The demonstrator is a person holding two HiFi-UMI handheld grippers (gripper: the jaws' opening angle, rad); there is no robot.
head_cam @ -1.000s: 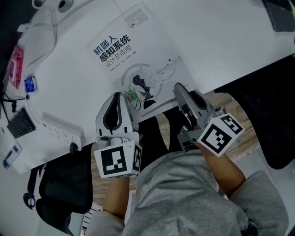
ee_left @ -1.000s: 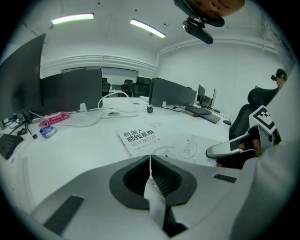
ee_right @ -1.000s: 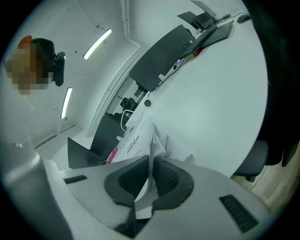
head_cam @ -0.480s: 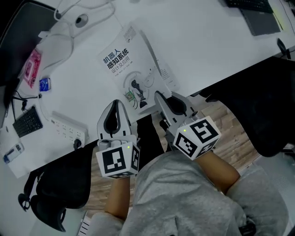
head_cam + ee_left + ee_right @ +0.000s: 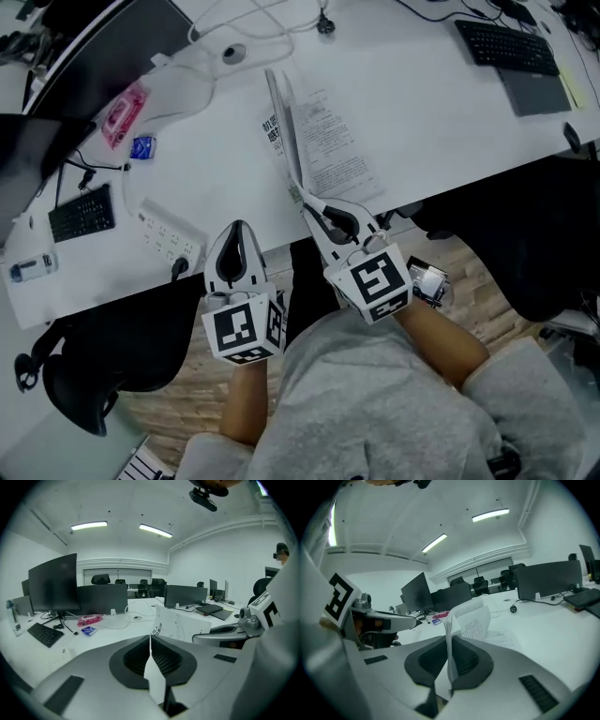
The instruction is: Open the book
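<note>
The book (image 5: 330, 155) lies near the table's (image 5: 450, 112) front edge. The right gripper (image 5: 305, 201) clamps its jaws on the cover (image 5: 274, 122) and stands it upright, baring the first page. The left gripper (image 5: 237, 231), jaws together and empty, hangs off that edge, seemingly not needed.

- Chinese characters are printed on the raised cover (image 5: 182, 623) of the book (image 5: 281, 141); only "系统" is made out.
- Dense print on the open page (image 5: 330, 155) is too small to be read.
- Square black-and-white markers are borne by the left gripper (image 5: 237, 226) and the right gripper (image 5: 303, 198).
</note>
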